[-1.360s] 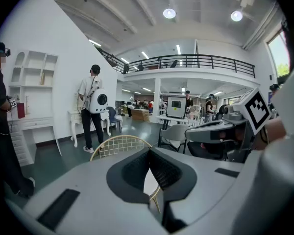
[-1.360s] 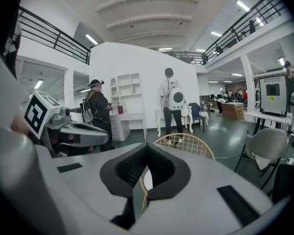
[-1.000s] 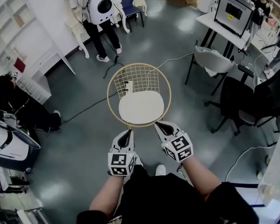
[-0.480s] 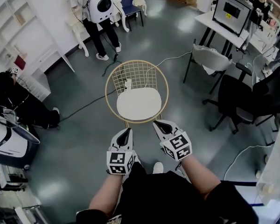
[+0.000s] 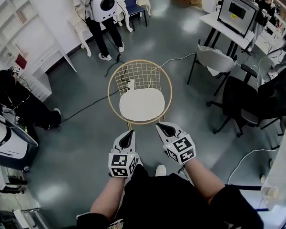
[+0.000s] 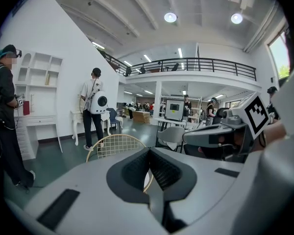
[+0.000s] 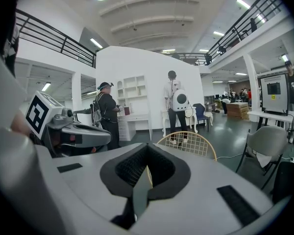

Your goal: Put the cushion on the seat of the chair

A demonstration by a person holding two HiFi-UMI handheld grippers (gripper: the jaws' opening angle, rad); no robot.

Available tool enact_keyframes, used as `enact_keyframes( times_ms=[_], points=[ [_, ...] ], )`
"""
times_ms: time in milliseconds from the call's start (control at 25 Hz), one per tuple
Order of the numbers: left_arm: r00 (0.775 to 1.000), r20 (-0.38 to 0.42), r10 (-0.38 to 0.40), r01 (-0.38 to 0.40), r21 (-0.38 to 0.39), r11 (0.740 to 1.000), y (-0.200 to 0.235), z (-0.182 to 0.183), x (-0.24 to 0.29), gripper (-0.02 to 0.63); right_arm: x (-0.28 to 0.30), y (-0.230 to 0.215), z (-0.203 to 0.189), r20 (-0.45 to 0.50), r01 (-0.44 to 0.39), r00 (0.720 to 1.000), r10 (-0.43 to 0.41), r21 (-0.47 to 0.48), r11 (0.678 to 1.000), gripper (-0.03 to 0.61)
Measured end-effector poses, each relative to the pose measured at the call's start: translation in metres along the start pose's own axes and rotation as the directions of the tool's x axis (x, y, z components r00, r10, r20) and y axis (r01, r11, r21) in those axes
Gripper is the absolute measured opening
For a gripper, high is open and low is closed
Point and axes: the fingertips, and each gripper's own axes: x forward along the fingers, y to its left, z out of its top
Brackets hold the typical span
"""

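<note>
White cushion (image 5: 142, 105) lying flat on seat of round gold wire chair (image 5: 144, 77), two hand-held tools just short of it.
Near chair's front edge, at left: left tool (image 5: 129, 134), jaws closed on nothing. At right: right tool (image 5: 161, 127), likewise closed and empty. Both clear of chair. Grey floor (image 5: 81, 142) beneath.

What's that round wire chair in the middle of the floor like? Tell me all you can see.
The chair is a round bowl of thin tan wire: a hoop rim with a grid back, upright on the grey floor. A white cushion lies flat on its seat, covering it. A small white piece sits on the grid's left side.
</note>
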Motion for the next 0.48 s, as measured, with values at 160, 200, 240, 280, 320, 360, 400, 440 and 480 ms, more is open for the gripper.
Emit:
enact_keyframes(
  times_ms=[160, 200, 240, 280, 320, 360, 400, 440, 480],
  points=[
    [1.0, 0.003, 0.003, -0.003, 0.003, 1.0, 0.0004, 0.0, -0.0004, 0.015, 0.001, 0.0008, -0.0013, -0.001, -0.005, 1.0, 0.005, -0.003, 1.0, 0.011],
    [1.0, 0.003, 0.003, -0.003, 0.003, 1.0, 0.0008, 0.0001, 0.0002, 0.015, 0.0016, 0.0004, -0.0017, -0.001, -0.006, 1.0, 0.006, -0.003, 1.0, 0.011],
    [1.0, 0.004, 0.003, -0.003, 0.002, 1.0, 0.0014, 0.0001, 0.0006, 0.015, 0.0023, 0.0004, -0.0021, -0.003, -0.007, 1.0, 0.007, -0.002, 1.0, 0.011],
    [1.0, 0.004, 0.003, -0.003, 0.002, 1.0, 0.0019, 0.0001, 0.0005, 0.015, 0.0027, 0.0009, -0.0025, -0.004, -0.008, 1.0, 0.008, -0.002, 1.0, 0.011],
    [1.0, 0.004, 0.002, -0.002, 0.001, 1.0, 0.002, 0.0001, 0.0001, 0.015, 0.0029, 0.0016, -0.003, -0.006, -0.009, 1.0, 0.009, -0.002, 1.0, 0.011],
    [1.0, 0.003, 0.002, -0.002, 0.001, 1.0, 0.0017, 0.0001, -0.0004, 0.015, 0.0028, 0.0023, -0.0033, -0.008, -0.01, 1.0, 0.01, -0.002, 1.0, 0.011],
    [1.0, 0.002, 0.001, -0.001, 0.002, 1.0, 0.0015, 0.0001, -0.0007, 0.016, 0.0027, 0.0029, -0.0034, -0.01, -0.01, 1.0, 0.01, -0.003, 1.0, 0.011],
    [1.0, 0.002, 0.0, 0.0, 0.002, 1.0, 0.0014, 0.0001, -0.0007, 0.015, 0.003, 0.0032, -0.0033, -0.011, -0.011, 1.0, 0.011, -0.003, 1.0, 0.011],
    [1.0, 0.001, -0.001, 0.001, 0.002, 1.0, 0.0015, 0.0002, -0.0005, 0.015, 0.0034, 0.0032, -0.0032, -0.012, -0.012, 1.0, 0.012, -0.003, 1.0, 0.011]
  ],
)
